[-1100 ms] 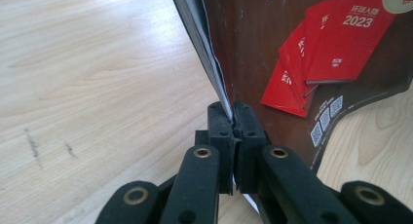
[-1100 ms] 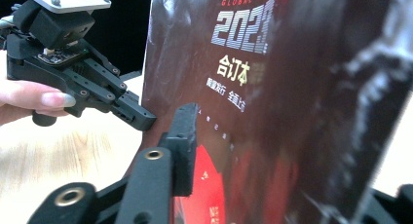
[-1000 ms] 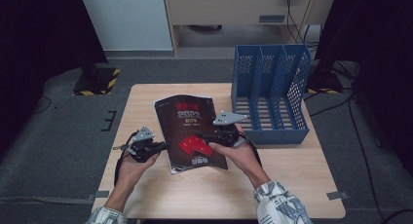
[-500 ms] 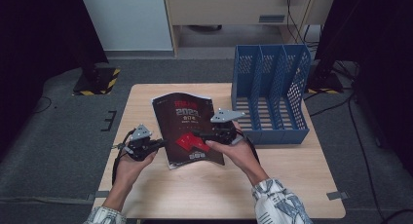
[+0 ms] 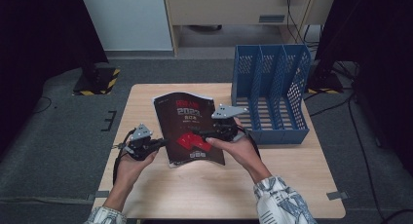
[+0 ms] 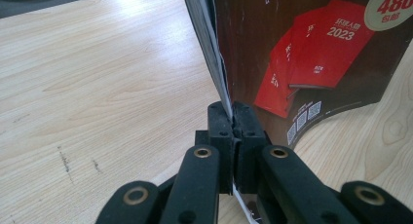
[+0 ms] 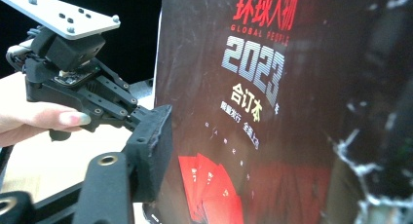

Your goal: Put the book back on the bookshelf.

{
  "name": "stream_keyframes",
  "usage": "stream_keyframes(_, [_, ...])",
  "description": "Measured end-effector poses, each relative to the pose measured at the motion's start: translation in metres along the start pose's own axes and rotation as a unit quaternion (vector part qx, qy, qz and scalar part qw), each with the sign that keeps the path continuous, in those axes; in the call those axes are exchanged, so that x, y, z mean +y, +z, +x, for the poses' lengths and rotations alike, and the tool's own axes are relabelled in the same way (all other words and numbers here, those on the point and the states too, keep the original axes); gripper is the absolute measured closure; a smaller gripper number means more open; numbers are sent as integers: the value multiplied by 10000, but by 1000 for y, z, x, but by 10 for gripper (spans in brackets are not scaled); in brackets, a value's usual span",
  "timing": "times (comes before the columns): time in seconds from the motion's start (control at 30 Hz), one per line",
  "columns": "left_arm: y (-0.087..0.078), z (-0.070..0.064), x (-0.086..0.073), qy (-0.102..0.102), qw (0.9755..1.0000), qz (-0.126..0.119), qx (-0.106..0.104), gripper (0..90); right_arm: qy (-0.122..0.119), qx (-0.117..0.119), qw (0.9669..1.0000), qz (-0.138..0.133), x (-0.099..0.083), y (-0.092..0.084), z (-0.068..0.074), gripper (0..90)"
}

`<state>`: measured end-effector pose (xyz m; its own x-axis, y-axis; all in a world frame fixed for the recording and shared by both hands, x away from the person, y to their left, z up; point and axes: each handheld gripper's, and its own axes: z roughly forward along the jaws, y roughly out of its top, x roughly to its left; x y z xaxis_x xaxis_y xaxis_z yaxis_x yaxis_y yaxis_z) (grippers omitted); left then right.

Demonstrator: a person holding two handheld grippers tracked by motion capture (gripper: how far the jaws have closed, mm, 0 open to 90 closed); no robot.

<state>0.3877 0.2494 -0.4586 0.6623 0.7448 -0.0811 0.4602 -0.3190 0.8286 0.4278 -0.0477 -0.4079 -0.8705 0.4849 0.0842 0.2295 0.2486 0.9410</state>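
Note:
A dark magazine (image 5: 187,126) with "2023" and red booklets on its cover is held tilted up off the wooden table (image 5: 292,185). My left gripper (image 5: 163,142) is shut on its left edge, and the pads pinch the pages (image 6: 233,114). My right gripper (image 5: 197,135) is at the magazine's right side, over the cover. Its jaws have just been opening and stand apart, off the cover (image 7: 272,87). One foam pad (image 7: 153,151) shows near the cover's left edge in the right gripper view.
A blue slotted file rack (image 5: 272,97) stands on the table's back right, just behind the right hand. Bare tabletop lies in front of the magazine and to its left (image 6: 97,78). Dark floor surrounds the table.
The right gripper's jaws have spread apart at the magazine's right side. The magazine has shifted slightly while the left gripper keeps hold of its edge.

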Motion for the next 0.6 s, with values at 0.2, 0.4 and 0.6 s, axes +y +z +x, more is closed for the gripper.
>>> stream_keyframes(0.2, [-2, 2, 4, 56, 10000, -27, 47, 881, 10, 0, 10000, -50, 2, -1, -3, 453])
stream_keyframes(0.4, [-5, 1, 4, 116, 9999, -59, 79, 881, 8, 31, 9999, -106, 4, -3, -2, 461])
stream_keyframes(0.6, [-5, 0, 5, 183, 9998, -74, 93, 880, -10, -32, 9996, -288, 9, -10, -6, 496])
